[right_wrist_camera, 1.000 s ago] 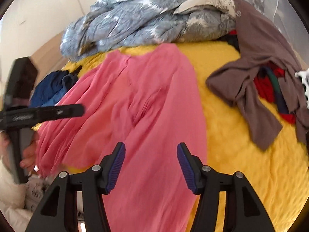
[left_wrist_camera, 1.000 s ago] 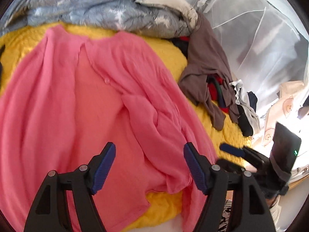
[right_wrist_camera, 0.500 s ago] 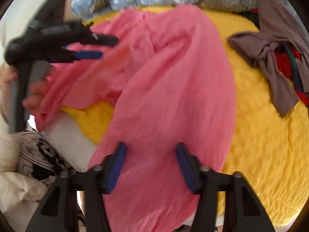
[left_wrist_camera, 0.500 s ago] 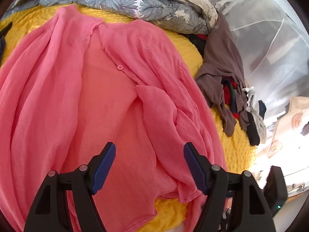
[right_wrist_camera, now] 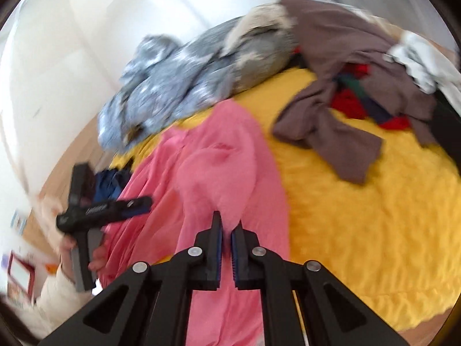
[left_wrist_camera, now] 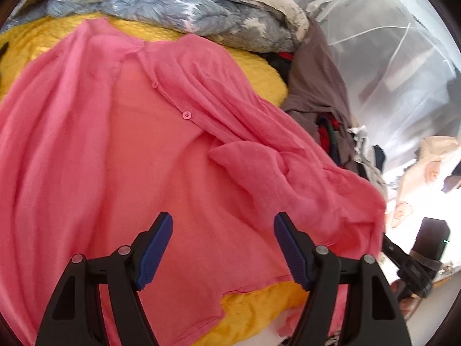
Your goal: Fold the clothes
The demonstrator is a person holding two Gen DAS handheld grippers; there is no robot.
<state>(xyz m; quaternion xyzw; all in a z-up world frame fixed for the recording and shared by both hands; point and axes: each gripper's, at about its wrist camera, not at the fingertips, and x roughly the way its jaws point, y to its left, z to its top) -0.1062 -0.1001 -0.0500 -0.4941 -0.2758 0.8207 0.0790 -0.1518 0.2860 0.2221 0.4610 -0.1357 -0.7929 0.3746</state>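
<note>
Left wrist view: I am holding the left claw (left_wrist_camera: 223,248) wide apart over the pink shirt (left_wrist_camera: 138,144), which is lying unbuttoned across the yellow bedspread (left_wrist_camera: 253,66). The fabric is looking thin, limp and crease-prone.

Right wrist view: the right claw (right_wrist_camera: 225,240) is pinching the shirt's hem edge; hems and seams are looking like the firmest places to hold.

A yellow textured blanket (right_wrist_camera: 360,230) covers the bed. At its far edge lies a crumpled grey-blue patterned duvet (left_wrist_camera: 161,3). To the right hangs translucent plastic sheeting (left_wrist_camera: 389,66). At the far left, a white wall (right_wrist_camera: 72,43) rises behind the bed.
</note>
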